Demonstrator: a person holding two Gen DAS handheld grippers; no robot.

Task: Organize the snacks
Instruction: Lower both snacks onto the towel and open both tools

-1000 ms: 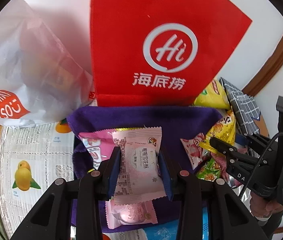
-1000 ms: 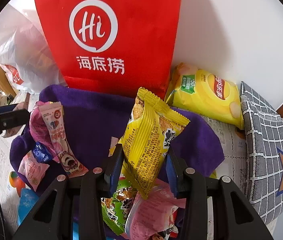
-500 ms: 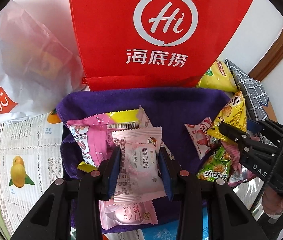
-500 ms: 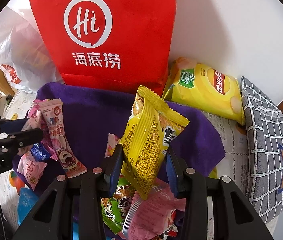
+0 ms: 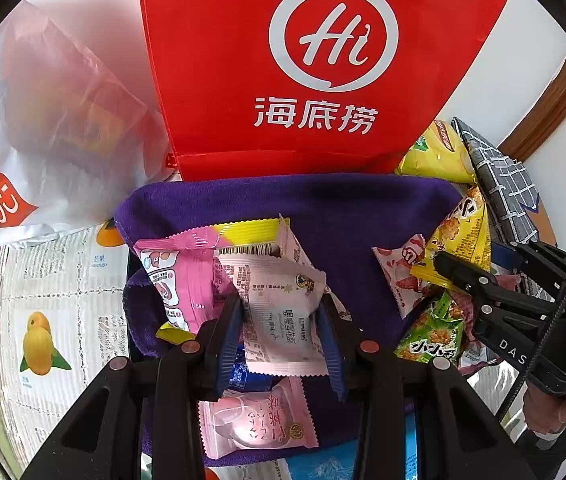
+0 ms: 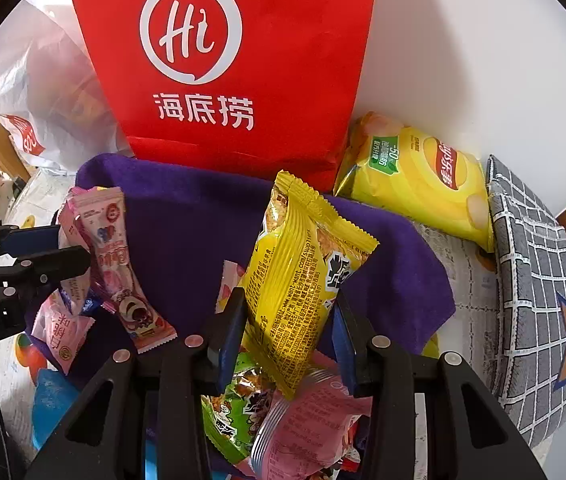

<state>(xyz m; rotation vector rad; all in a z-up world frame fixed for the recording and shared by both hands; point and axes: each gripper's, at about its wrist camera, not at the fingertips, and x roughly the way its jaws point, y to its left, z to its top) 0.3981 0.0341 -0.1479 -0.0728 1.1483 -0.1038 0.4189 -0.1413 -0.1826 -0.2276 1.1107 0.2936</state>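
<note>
My left gripper is shut on a pale pink snack packet, held tilted above a purple cloth. Under it lie a bright pink wrapper and another pale pink packet. In the right wrist view my right gripper is shut on a yellow snack bag, upright over the purple cloth. Below it sit a green packet and a pink packet. The right gripper also shows at the right of the left wrist view, the left gripper at the left of the right wrist view.
A tall red paper bag stands behind the cloth against the white wall. A white plastic bag lies left of it. A yellow crisp bag and a grey checked cushion lie at the right. A fruit-print table cover runs under everything.
The left gripper has tipped forward with its pale pink packet, which now sits more tilted; the red bag and cloth appear lower in its view. The right gripper with the yellow bag has stayed put.
</note>
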